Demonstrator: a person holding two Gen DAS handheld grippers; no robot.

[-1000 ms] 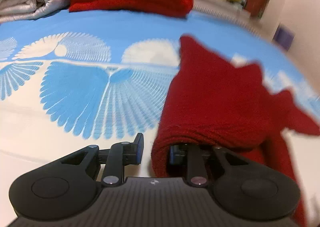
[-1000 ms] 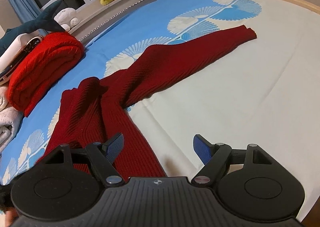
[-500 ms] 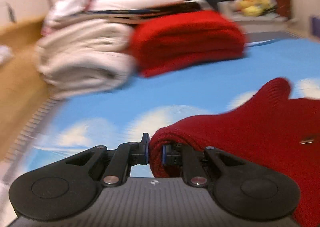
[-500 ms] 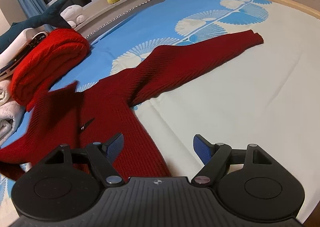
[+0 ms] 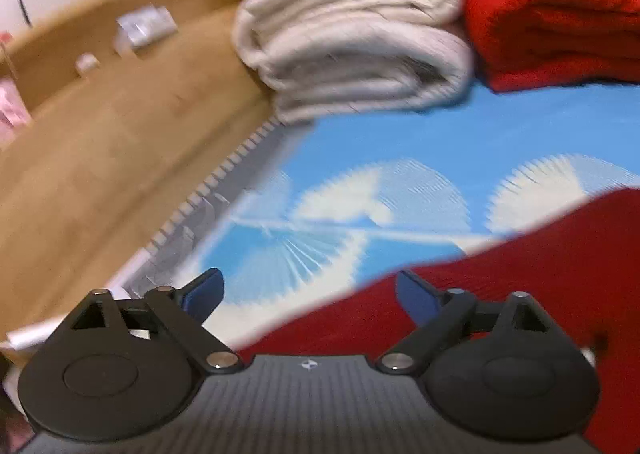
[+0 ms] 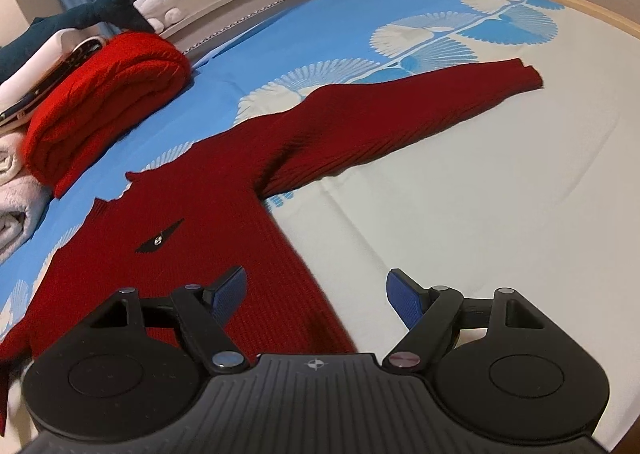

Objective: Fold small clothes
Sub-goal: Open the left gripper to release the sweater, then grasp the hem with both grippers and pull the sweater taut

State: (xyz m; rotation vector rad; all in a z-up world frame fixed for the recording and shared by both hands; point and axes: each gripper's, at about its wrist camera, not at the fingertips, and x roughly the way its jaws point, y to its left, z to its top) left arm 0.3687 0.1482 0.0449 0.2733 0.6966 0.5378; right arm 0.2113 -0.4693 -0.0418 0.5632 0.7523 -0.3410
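Sweater (image 6: 208, 221) flat on bed (image 6: 460, 193); folded pile (image 6: 100, 101) behind, at left edge.

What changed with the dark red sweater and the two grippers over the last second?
The left gripper carried the sweater out toward the folded pile, its jaws have just been opening, and it let go; the sweater now lies spread flat. The right gripper stayed open and empty, the right sleeve stayed stretched out, and the folded red knit stayed put.

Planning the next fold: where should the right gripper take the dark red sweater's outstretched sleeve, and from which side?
Probably at the cuff, coming from the sleeve's open far end. The dark red sweater lies flat with that sleeve straight out, so its end is free. Right gripper is open.
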